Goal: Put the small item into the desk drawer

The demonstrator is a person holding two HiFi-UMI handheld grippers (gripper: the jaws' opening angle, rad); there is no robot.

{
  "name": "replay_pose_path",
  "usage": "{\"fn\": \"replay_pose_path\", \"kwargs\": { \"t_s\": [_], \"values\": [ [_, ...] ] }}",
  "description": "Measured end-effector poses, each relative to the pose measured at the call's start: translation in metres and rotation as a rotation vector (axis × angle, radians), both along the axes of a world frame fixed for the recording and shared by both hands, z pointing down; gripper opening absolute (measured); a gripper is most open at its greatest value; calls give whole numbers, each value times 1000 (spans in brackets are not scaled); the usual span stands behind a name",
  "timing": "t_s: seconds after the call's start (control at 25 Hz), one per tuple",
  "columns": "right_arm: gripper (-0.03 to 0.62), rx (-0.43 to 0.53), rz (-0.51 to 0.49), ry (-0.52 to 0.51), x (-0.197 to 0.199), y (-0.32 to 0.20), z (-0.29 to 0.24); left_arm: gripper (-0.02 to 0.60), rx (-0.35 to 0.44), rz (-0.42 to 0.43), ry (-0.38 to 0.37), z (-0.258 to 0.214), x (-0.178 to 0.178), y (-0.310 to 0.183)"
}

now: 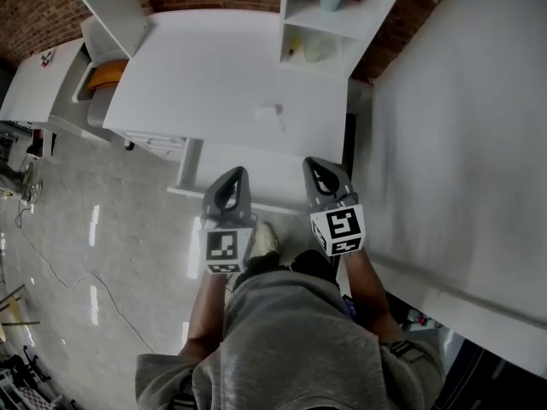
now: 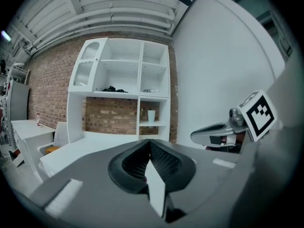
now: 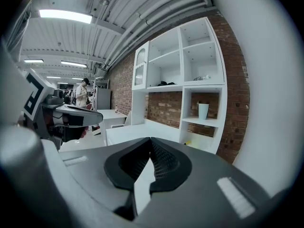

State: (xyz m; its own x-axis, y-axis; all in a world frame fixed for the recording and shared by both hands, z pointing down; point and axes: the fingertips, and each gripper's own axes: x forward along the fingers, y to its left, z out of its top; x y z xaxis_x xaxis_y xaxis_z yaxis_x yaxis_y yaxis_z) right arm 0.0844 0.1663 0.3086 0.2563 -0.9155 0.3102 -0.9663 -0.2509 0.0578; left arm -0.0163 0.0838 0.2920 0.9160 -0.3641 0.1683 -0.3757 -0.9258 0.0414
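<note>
Zero steps done so far: left gripper [image 1: 236, 174] and right gripper [image 1: 314, 164] both hanging clenched, empty, short of surface [image 1: 205, 67]. Small item [image 1: 272, 114] sitting near surface's front edge, right side. Drawer [image 1: 158, 143] looking closed.

Brick wall [image 2: 50, 89], white shelving [image 2: 118, 70], pale cup [image 2: 151, 116]

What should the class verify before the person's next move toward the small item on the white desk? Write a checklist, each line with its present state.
1. Small item lies in the open on the white desk: ok.
2. Left gripper open for a grasp: not ok, jaws together, empty.
3. Right gripper open for a grasp: not ok, jaws together, empty.
4. Either gripper at the small item: not ok, both apart from it.
5. Desk drawer open: cannot tell, no drawer clearly visible.
</note>
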Motion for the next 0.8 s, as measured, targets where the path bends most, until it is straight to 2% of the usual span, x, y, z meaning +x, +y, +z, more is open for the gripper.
{"fn": "replay_pose_path", "kwargs": {
  "t_s": [0.4,0.8],
  "values": [
    [3,-28,-27,-2,32,-38,8,12,-31,-37,-7,11,22,-36],
    [3,-77,-172,-35,70,-83,38,12,-59,-181,-42,33,55,-68]
  ]
}}
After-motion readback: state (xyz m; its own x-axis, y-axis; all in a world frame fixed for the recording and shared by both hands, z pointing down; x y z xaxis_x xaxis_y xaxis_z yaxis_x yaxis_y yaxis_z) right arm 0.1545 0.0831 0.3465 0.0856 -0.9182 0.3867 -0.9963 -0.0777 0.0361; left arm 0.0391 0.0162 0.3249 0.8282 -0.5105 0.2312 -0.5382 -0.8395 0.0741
